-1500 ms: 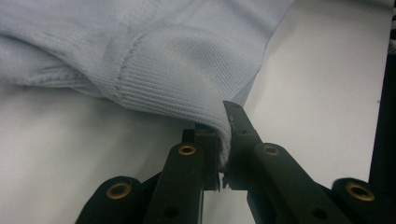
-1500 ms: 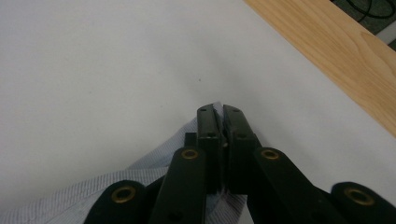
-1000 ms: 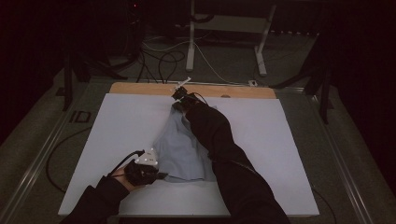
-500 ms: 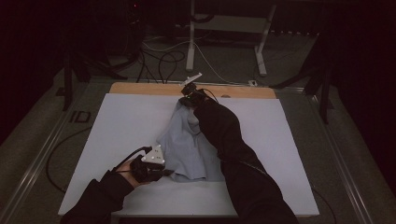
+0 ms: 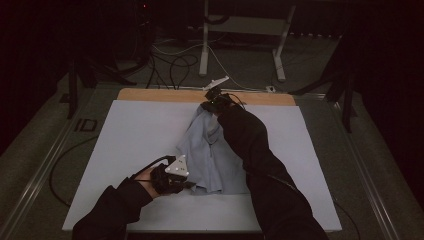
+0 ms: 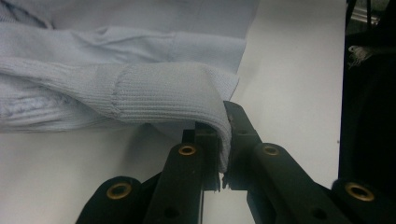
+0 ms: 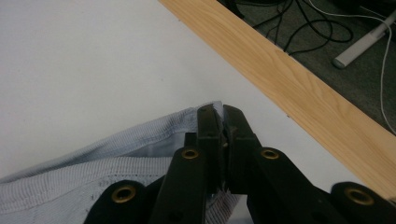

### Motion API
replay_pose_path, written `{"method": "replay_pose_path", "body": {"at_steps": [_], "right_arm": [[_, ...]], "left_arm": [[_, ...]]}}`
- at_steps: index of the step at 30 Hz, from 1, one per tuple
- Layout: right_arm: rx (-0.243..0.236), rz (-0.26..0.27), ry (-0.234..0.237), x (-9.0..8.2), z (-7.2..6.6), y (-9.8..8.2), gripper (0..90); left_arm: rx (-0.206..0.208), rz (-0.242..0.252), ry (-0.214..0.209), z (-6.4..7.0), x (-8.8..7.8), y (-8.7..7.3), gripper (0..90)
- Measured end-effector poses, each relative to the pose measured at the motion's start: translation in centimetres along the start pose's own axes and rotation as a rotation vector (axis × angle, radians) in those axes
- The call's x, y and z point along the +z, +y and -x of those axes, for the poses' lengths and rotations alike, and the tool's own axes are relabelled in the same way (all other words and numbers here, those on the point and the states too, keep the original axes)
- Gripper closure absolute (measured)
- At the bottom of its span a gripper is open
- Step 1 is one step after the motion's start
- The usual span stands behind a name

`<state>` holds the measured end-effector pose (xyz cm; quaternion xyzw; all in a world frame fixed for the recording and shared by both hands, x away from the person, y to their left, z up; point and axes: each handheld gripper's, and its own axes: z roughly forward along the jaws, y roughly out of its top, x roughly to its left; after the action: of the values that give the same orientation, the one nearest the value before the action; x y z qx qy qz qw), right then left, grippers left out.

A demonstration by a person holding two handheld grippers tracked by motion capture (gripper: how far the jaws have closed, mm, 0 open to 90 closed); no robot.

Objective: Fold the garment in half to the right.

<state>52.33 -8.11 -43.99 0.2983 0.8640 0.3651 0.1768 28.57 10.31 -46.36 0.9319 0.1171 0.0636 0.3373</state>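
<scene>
Both hands have drifted rightward and lifted a little since the earlier frame, and the pale blue garment (image 5: pixel 212 155) now lies bunched at frame centre on the bench (image 5: pixel 125 135). We see the left gripper (image 5: pixel 176 181) fingers clamped on a ribbed cuff (image 6: pixel 177 93), the right gripper (image 5: pixel 212 97) fingers pinching a hem corner near the upper edge. Both bites look thin to us; uneven pulling could slip one free.

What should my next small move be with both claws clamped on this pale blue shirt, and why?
Probably draw the two claws apart to pull the pale blue knit shirt taut. The left claw pinches a ribbed edge at the near side, the right claw a corner near the wooden strip, and the cloth between them lies rumpled.
</scene>
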Motion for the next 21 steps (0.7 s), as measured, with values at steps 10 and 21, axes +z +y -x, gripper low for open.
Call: {"method": "replay_pose_path", "body": {"at_steps": [10,21], "right_arm": [[0.009,-0.002,-0.012,-1.7,1.2,-1.1,87.5],[0.032,0.01,-0.018,-3.3,3.6,-2.8,87.4]], "left_arm": [[0.055,-0.022,-0.015,0.2,0.8,3.0,87.5],[0.135,-0.053,-0.051,0.9,2.8,6.4,87.5]]}}
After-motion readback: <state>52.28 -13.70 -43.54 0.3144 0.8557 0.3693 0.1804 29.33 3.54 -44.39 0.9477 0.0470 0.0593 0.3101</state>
